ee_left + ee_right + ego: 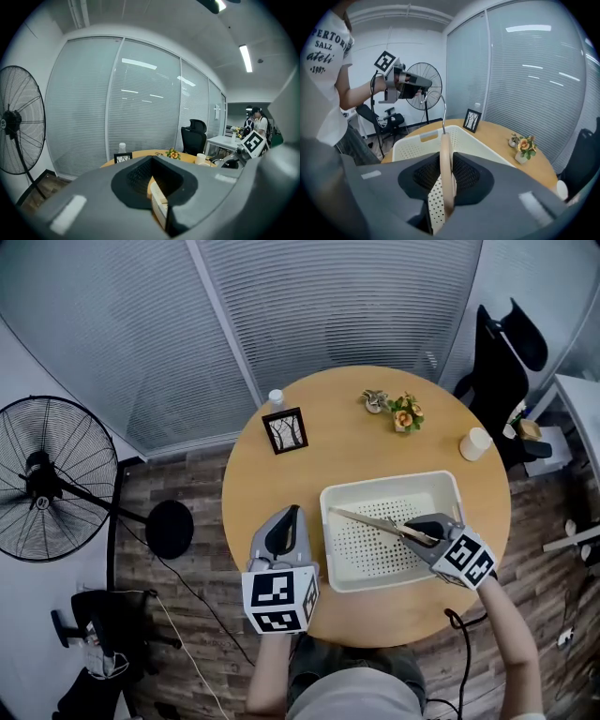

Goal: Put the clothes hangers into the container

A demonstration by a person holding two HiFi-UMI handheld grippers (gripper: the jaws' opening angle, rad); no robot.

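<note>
A wooden clothes hanger with a metal hook is pinched in my right gripper, which is shut on it. The hanger reaches left over the white perforated container on the round wooden table. In the right gripper view the hanger stands edge-on between the jaws, above the container. My left gripper hovers over the table just left of the container, pointing away from me, shut with nothing in it. The container's corner shows past its jaws.
A framed picture, a small white bottle, two little flower pots and a white cup stand on the table's far half. A floor fan stands to the left, a black office chair at the back right.
</note>
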